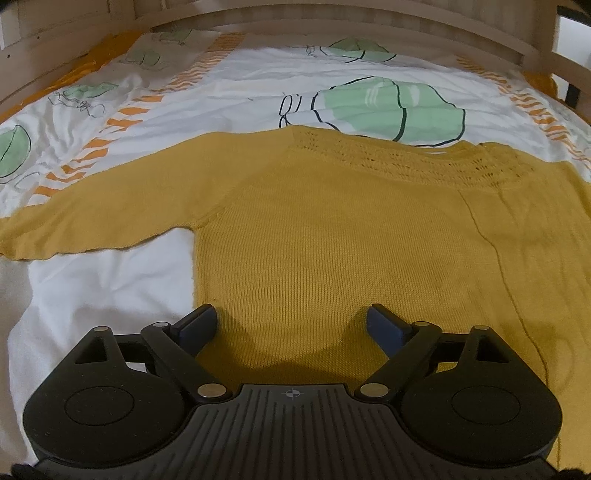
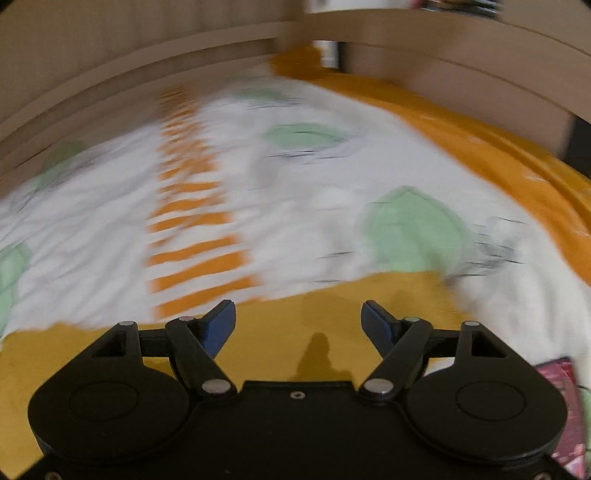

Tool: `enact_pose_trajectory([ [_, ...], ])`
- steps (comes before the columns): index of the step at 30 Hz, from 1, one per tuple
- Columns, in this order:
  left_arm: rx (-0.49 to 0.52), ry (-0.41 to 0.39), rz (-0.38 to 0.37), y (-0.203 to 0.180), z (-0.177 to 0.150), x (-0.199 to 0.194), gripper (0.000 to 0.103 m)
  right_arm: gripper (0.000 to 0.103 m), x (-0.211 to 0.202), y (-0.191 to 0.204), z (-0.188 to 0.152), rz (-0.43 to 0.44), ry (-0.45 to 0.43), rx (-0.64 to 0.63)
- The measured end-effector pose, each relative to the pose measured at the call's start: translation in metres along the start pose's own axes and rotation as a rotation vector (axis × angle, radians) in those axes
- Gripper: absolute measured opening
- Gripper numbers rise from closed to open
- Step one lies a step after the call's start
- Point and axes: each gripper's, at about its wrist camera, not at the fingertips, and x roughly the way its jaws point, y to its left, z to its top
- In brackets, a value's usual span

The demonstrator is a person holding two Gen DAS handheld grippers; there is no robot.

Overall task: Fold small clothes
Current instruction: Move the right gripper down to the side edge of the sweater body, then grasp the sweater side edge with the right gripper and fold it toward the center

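A mustard-yellow knitted sweater (image 1: 332,236) lies flat on the bed, its left sleeve (image 1: 92,221) stretched out to the left and its lace-patterned neckline at the far side. My left gripper (image 1: 291,321) hovers open over the sweater's near hem, with nothing between its blue pads (image 1: 199,325). In the blurred right wrist view, my right gripper (image 2: 298,321) is open and empty above a yellow part of the sweater (image 2: 295,332), close to that part's far edge.
The bed cover (image 1: 240,85) is white with green shapes and orange stripes (image 2: 195,236). A wooden bed rail (image 1: 332,18) runs along the far side. An orange border (image 2: 498,147) edges the cover at right. A reddish patterned item (image 2: 561,376) shows at the lower right.
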Motion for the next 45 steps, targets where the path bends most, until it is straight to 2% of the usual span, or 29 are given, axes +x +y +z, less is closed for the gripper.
enact_pose_trajectory([
  [4, 0.002, -0.004, 0.000, 0.000, 0.000, 0.000, 0.090, 0.078, 0.016, -0.048, 0.006, -0.080, 0.018, 0.073],
  [8, 0.002, -0.004, 0.000, 0.000, 0.000, 0.000, 0.091, 0.079, 0.030, -0.073, 0.005, -0.129, 0.031, 0.111],
  [11, 0.003, -0.005, 0.000, 0.000, 0.000, 0.000, 0.091, 0.080, 0.041, -0.087, 0.001, -0.134, 0.048, 0.164],
  [15, 0.006, -0.006, -0.001, -0.001, 0.000, 0.001, 0.092, 0.078, 0.054, -0.092, -0.010, -0.094, 0.081, 0.229],
  [16, 0.006, -0.006, -0.002, 0.000, 0.000, 0.001, 0.092, 0.072, 0.055, -0.092, -0.012, -0.083, 0.080, 0.237],
  [18, 0.001, -0.004, -0.004, 0.000, 0.001, 0.002, 0.093, 0.045, 0.051, -0.088, -0.012, -0.052, 0.063, 0.220],
  [20, -0.003, 0.001, -0.006, 0.000, 0.002, 0.002, 0.093, 0.027, 0.047, -0.077, -0.008, -0.037, 0.052, 0.182],
  [22, -0.005, 0.006, -0.010, 0.000, 0.004, 0.002, 0.093, 0.019, 0.038, -0.061, -0.002, -0.050, 0.034, 0.129],
  [23, -0.005, 0.009, -0.012, 0.001, 0.005, 0.002, 0.092, 0.019, 0.033, -0.055, 0.000, -0.021, 0.019, 0.122],
  [27, -0.010, 0.025, -0.028, 0.003, 0.008, 0.001, 0.091, 0.019, -0.003, -0.012, 0.013, 0.110, -0.062, 0.088],
  [32, -0.043, 0.053, -0.056, 0.009, 0.014, -0.002, 0.087, 0.019, -0.053, 0.071, 0.020, 0.319, -0.128, 0.001],
  [35, -0.081, 0.061, -0.088, 0.017, 0.017, -0.006, 0.086, 0.019, -0.079, 0.131, 0.016, 0.442, -0.131, -0.072],
  [41, -0.142, 0.052, -0.114, 0.031, 0.025, -0.015, 0.086, 0.019, -0.109, 0.241, -0.026, 0.674, -0.070, -0.177],
  [45, -0.174, 0.033, -0.123, 0.040, 0.030, -0.021, 0.086, 0.019, -0.109, 0.302, -0.068, 0.750, -0.008, -0.252],
])
